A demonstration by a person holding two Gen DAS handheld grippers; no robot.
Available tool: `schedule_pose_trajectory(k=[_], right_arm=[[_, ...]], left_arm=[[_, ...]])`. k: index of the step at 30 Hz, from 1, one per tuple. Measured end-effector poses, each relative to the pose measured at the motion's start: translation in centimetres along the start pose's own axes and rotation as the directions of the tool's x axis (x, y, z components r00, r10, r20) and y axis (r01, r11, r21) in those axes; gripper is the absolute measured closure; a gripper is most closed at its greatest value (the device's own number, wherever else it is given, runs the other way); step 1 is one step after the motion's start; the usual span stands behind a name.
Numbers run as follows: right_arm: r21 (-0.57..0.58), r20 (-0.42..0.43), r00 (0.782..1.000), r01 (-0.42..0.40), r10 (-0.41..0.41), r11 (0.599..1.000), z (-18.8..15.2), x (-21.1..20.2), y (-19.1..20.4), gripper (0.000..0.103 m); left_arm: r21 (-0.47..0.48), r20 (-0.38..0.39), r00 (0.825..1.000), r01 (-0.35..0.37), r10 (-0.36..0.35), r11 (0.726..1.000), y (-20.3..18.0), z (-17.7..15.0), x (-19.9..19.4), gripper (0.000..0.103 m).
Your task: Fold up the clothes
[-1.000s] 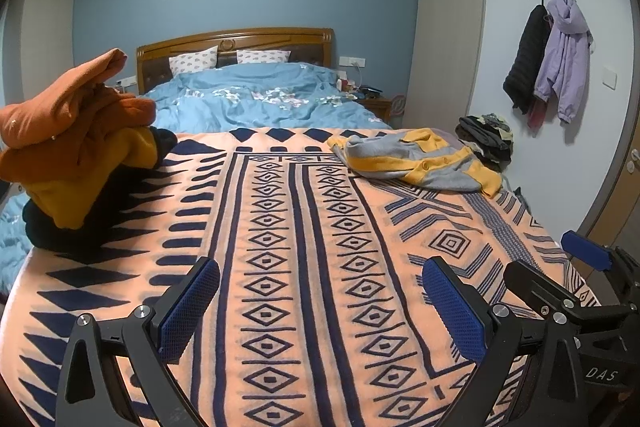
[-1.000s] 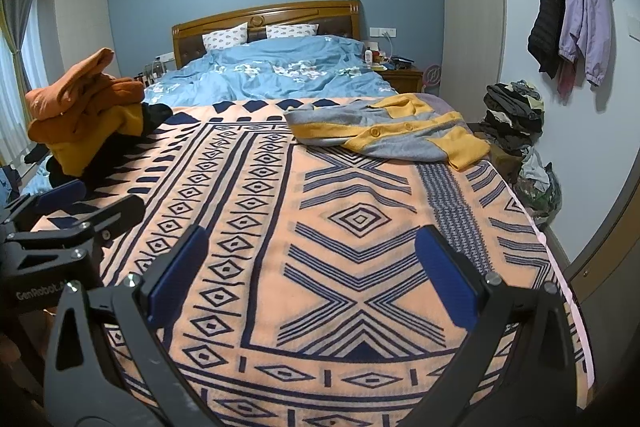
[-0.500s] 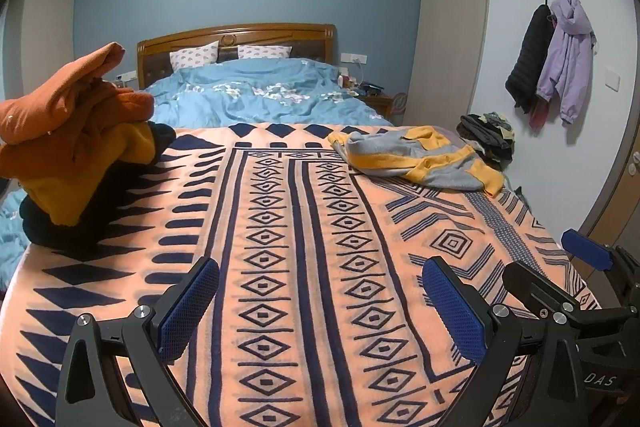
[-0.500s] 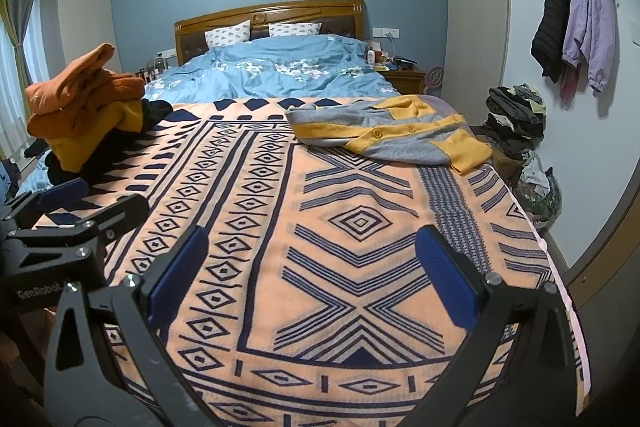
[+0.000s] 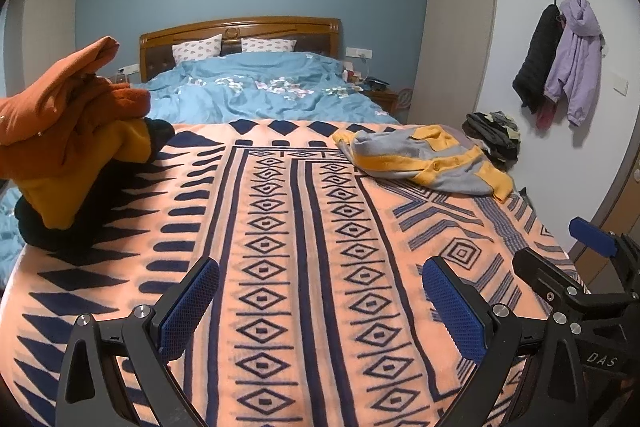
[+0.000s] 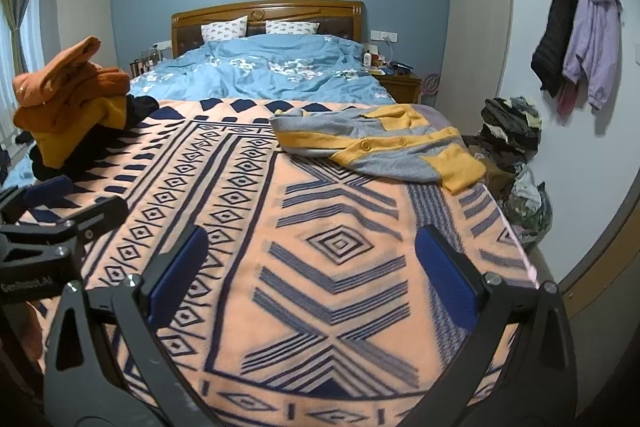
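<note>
A grey and yellow cardigan (image 5: 428,163) (image 6: 380,147) lies crumpled on the right side of the orange patterned blanket (image 5: 304,267) (image 6: 328,251). On the blanket's left edge a pile of orange, mustard and black clothes (image 5: 68,143) (image 6: 68,111) is heaped. My left gripper (image 5: 320,303) hovers open over the near end of the blanket, holding nothing. To its right, my right gripper (image 6: 312,267) is also open and empty above the blanket's near right part. Both grippers are well short of the cardigan.
A blue duvet (image 5: 260,95) and wooden headboard (image 5: 240,31) lie beyond the blanket. A heap of dark clothes (image 6: 508,131) sits on the floor right of the bed. Jackets (image 6: 576,31) hang on the right wall. A nightstand (image 6: 400,83) stands by the headboard.
Both views have shifted a little, with the bed sitting slightly lower in frame. The grippers stay open and the clothes have not moved.
</note>
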State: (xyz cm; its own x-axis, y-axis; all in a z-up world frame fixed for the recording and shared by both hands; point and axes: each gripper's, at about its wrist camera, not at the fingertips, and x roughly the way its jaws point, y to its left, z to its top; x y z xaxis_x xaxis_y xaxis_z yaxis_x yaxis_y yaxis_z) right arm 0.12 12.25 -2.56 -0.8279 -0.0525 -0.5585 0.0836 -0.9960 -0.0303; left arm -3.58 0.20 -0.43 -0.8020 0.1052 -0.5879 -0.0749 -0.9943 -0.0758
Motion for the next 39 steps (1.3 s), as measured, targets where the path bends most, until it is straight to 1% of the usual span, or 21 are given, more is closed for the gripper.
schedule_pose_trajectory(k=[3,5,7,9,13,16,19,21,23,25,27,29,31,32,33,34,35,36,37,39], right_arm=[[-0.005,-0.003,1.0,0.003,-0.003,1.0,0.5,0.9,-0.7,0.0],[-0.003,-0.02,1.0,0.001,-0.001,1.0,1.0,2.2,-1.4,0.0],[-0.039,-0.041,0.999,0.022,-0.023,0.999,1.4,3.8,-1.6,0.0],[-0.077,-0.069,0.997,0.041,-0.046,0.996,2.1,5.9,-1.8,0.0],[-0.131,-0.143,0.987,0.049,-0.068,0.99,3.5,11.2,-2.1,0.0],[-0.18,-0.205,0.975,0.043,-0.081,0.983,4.4,15.5,-2.1,0.0],[-0.204,-0.237,0.965,0.066,-0.115,0.977,4.9,19.2,-2.4,0.0],[-0.2,-0.244,0.959,0.099,-0.148,0.975,5.4,21.2,-2.9,0.001],[-0.188,-0.24,0.957,0.117,-0.161,0.975,5.7,22.5,-3.4,0.004],[-0.178,-0.26,0.954,0.106,-0.151,0.978,6.0,24.0,-3.7,0.004],[-0.221,-0.278,0.948,0.094,-0.155,0.971,6.0,25.3,-3.1,0.005],[-0.304,-0.242,0.947,0.133,-0.211,0.943,6.1,25.9,-1.9,0.005],[-0.363,-0.182,0.95,0.175,-0.253,0.915,6.5,26.4,-0.9,0.005],[-0.382,-0.17,0.949,0.185,-0.266,0.906,6.7,26.7,-0.6,0.008],[-0.383,-0.179,0.954,0.156,-0.239,0.91,6.8,27.1,-0.4,0.022],[-0.384,-0.188,0.959,0.127,-0.212,0.914,7.0,27.4,-0.3,0.034],[-0.385,-0.198,0.962,0.099,-0.186,0.918,7.1,27.8,-0.1,0.062],[-0.369,-0.218,0.958,0.097,-0.187,0.924,7.4,28.1,-0.3,0.07],[-0.357,-0.218,0.957,0.103,-0.19,0.928,7.6,28.1,-0.4,0.074],[-0.286,-0.222,0.963,0.085,-0.153,0.954,8.5,27.4,-1.6,0.081]], left_arm=[[0.0,-0.016,1.0,-0.012,0.012,1.0,0.0,0.2,0.7,0.0],[0.0,-0.03,0.999,-0.019,0.019,1.0,0.1,0.3,1.3,0.0],[-0.003,-0.043,0.999,-0.029,0.029,1.0,0.1,0.5,1.8,0.0],[0.001,-0.054,0.998,-0.043,0.043,0.999,0.3,0.6,2.4,0.0],[-0.006,-0.064,0.996,-0.059,0.059,0.998,0.8,1.1,3.4,0.0],[-0.011,-0.063,0.996,-0.071,0.07,0.997,1.2,1.3,3.7,0.0],[-0.021,-0.067,0.995,-0.08,0.079,0.997,1.7,1.4,4.0,0.0],[-0.034,-0.066,0.995,-0.077,0.075,0.996,2.0,1.3,4.3,0.0],[-0.042,-0.065,0.995,-0.078,0.075,0.996,2.3,1.3,4.5,0.0],[-0.039,-0.075,0.994,-0.083,0.08,0.996,2.5,1.2,4.9,0.0],[-0.041,-0.085,0.993,-0.086,0.082,0.995,2.7,1.1,5.3,0.0],[-0.044,-0.093,0.992,-0.09,0.086,0.995,3.0,1.1,5.8,0.0],[-0.046,-0.097,0.991,-0.094,0.089,0.995,3.2,1.1,6.2,0.0],[-0.046,-0.097,0.991,-0.095,0.09,0.994,3.3,1.2,6.3,0.0],[-0.044,-0.098,0.991,-0.094,0.09,0.995,3.3,1.2,6.5,0.0],[-0.044,-0.102,0.991,-0.093,0.088,0.995,3.2,1.2,6.7,0.0],[-0.044,-0.104,0.991,-0.092,0.087,0.995,3.3,1.1,6.9,0.0],[-0.043,-0.105,0.991,-0.091,0.086,0.995,3.4,1.1,6.9,0.0],[-0.041,-0.105,0.991,-0.089,0.084,0.995,3.6,1.0,7.0,0.0],[-0.04,-0.101,0.992,-0.085,0.081,0.996,4.0,1.0,6.9,0.0]])
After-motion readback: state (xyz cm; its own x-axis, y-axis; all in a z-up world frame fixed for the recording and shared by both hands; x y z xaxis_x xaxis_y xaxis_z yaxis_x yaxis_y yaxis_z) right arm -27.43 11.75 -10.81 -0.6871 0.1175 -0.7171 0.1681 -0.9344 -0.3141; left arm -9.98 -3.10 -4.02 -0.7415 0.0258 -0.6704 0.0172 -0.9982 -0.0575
